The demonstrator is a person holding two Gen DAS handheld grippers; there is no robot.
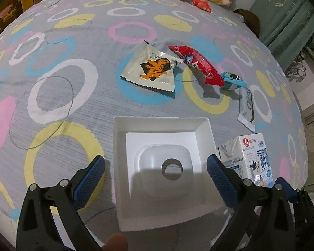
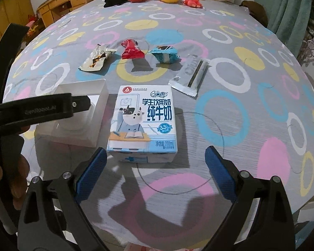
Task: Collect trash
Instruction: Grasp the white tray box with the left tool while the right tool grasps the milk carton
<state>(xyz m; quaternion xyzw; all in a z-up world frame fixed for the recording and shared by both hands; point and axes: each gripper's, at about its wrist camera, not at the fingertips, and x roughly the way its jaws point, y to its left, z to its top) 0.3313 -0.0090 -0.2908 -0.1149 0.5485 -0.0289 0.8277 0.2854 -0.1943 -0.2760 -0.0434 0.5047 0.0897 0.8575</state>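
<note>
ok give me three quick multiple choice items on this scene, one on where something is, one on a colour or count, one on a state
1. Where is the milk carton relative to the white bin?
A. inside it
B. beside it on the bed
C. under it

2. How many loose wrappers lie beyond the carton?
A. two
B. four
C. six

3. What is the right tool doing?
A. open, holding nothing
B. shut on the carton
C. shut on a wrapper

Answers: 1 B, the carton stands next to the bin's wall. 2 B, silver-orange, red, blue and silver. 3 A, its fingers are spread, carton ahead untouched.
</note>
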